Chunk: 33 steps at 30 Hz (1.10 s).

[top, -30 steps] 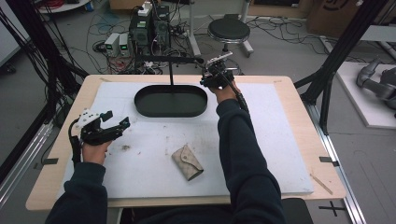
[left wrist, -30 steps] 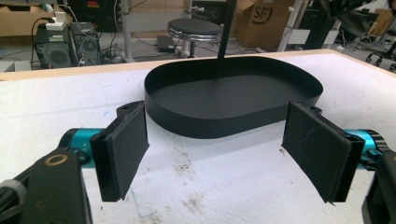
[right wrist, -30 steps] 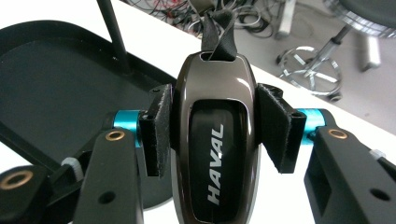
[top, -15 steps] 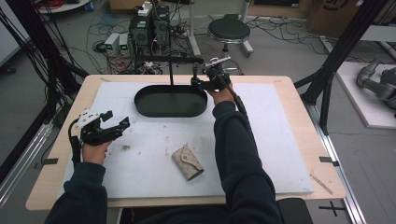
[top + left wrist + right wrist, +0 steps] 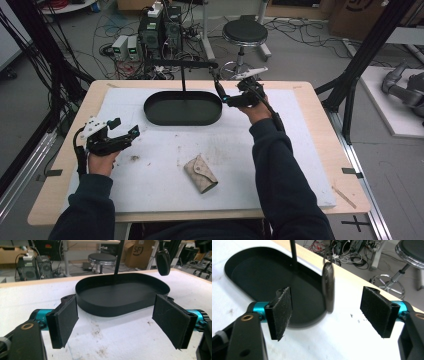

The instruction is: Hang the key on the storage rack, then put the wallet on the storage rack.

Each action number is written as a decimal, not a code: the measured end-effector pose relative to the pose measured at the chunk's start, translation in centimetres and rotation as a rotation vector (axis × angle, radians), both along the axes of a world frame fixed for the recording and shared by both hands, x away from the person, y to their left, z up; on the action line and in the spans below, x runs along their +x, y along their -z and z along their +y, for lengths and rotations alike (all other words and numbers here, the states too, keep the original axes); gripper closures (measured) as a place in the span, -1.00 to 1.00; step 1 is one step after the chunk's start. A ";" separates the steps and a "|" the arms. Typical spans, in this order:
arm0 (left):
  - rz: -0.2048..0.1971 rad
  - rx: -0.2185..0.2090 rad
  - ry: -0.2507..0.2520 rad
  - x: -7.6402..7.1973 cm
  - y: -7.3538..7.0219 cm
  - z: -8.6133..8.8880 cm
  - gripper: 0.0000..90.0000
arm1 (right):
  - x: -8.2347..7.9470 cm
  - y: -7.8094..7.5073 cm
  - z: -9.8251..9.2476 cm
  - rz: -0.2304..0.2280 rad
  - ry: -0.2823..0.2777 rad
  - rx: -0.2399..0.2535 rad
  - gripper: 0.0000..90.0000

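A black oval tray (image 5: 182, 116) lies at the back middle of the white mat, with a thin black stand (image 5: 183, 77) rising from it. A dark oval object (image 5: 328, 287) hangs from the right end of the stand's cross arm (image 5: 186, 64) and also shows in the left gripper view (image 5: 163, 261). My right gripper (image 5: 224, 96) is open just right of the tray; in the right gripper view (image 5: 329, 311) the hanging object sits beyond the gap between its jaws, untouched. My left gripper (image 5: 126, 127) rests open at the mat's left, facing the tray (image 5: 120, 300), holding nothing (image 5: 117, 320).
A beige snap pouch (image 5: 200, 173) lies on the mat near the front, between the two arms. Small dirt marks (image 5: 134, 158) dot the mat. Black frame posts (image 5: 360, 65) flank the table, and a stool (image 5: 245, 32) and cables stand behind it.
The right hand has shifted slightly to the right and back toward the person, staying open beside the hanging object. The left gripper has not moved.
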State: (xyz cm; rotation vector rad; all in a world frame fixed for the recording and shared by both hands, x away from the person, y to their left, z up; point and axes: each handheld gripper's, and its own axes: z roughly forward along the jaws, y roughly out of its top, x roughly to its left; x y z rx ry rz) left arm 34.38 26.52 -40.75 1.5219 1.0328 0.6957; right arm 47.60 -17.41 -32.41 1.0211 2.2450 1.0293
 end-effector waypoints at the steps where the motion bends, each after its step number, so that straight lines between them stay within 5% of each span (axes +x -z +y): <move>1: -0.004 0.004 0.001 -0.1 -0.1 0.0 -0.55 | -0.6 0.1 -0.6 0.003 -0.006 0.004 -0.53; 5: 0.002 0.021 -0.003 -0.2 -0.2 0.0 -0.55 | -3.4 0.8 -2.6 0.002 -0.017 0.031 -0.55; 7: 0.003 0.018 -0.005 -0.2 -0.1 0.1 -0.55 | -4.4 1.0 -3.1 0.036 -0.018 -0.003 -0.55; 11: 0.012 0.014 -0.009 -0.1 0.0 0.1 -0.55 | -6.6 1.4 -4.2 -0.051 -0.032 0.013 -0.56; 21: 0.013 0.021 -0.017 -0.2 -0.1 0.1 -0.55 | -10.4 2.5 -6.4 -0.090 -0.036 0.035 -0.56; 28: 0.011 0.012 -0.018 0.0 -0.1 0.1 -0.55 | -12.4 3.0 -6.3 -0.149 -0.068 0.025 -0.55; 33: 0.015 0.004 -0.013 0.1 0.0 -0.1 -0.55 | -13.7 4.1 -4.9 -0.062 -0.075 0.111 -0.55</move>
